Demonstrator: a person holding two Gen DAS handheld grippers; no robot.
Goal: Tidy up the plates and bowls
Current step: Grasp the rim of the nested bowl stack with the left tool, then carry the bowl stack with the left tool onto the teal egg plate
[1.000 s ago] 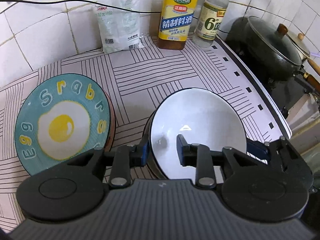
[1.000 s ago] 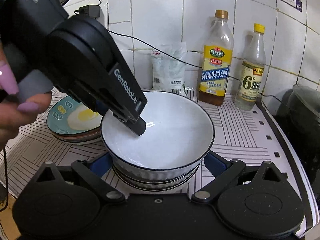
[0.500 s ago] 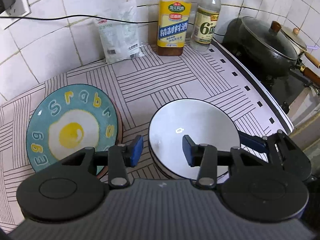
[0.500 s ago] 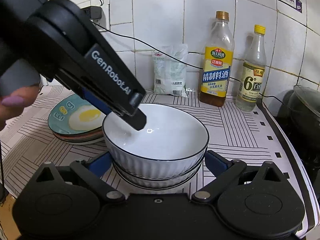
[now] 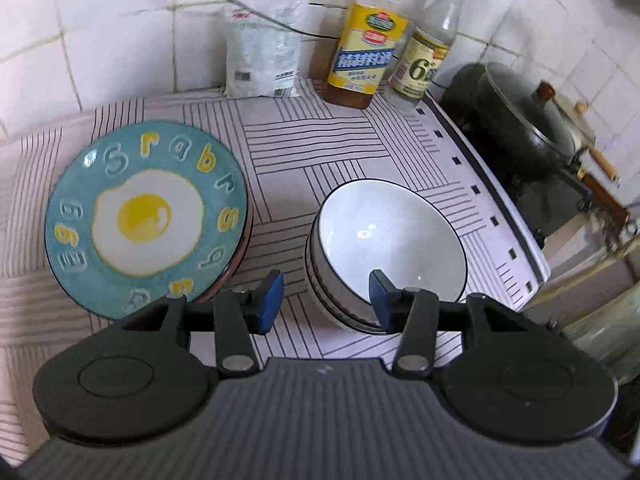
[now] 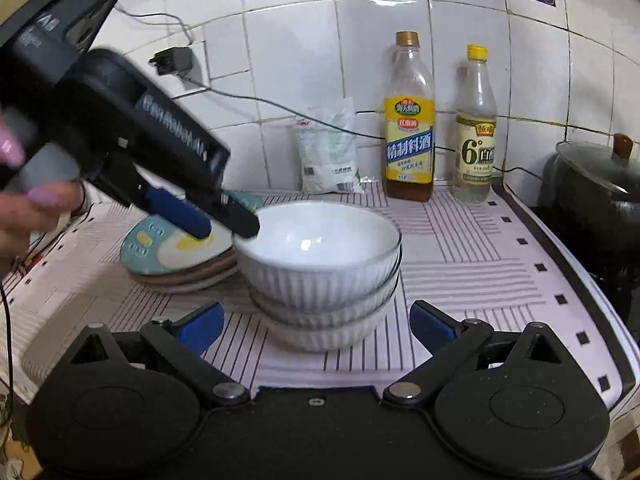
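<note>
Three white ribbed bowls (image 6: 320,280) sit nested in one stack on the striped mat; the same bowls (image 5: 386,240) show from above in the left wrist view. Left of them is a stack of plates (image 5: 146,216) topped by a teal fried-egg plate (image 6: 160,256). My left gripper (image 5: 326,300) hovers just over the top bowl's near-left rim, jaws opening, pads off the rim. The left gripper (image 6: 224,228) is held by a hand (image 6: 24,208). My right gripper (image 6: 316,328) is open wide in front of the bowl stack and does not touch it.
At the tiled back wall stand a yellow-label bottle (image 6: 409,148), a clear vinegar bottle (image 6: 476,148) and a white bag (image 6: 328,152). A lidded dark pot (image 5: 516,120) sits on the stove to the right. A cable (image 6: 280,108) runs along the wall from a charger (image 6: 172,60).
My left gripper has let go of the top bowl's rim, widened and drawn back. The bowl now rests level on the stack. My right gripper has backed away from the stack.
</note>
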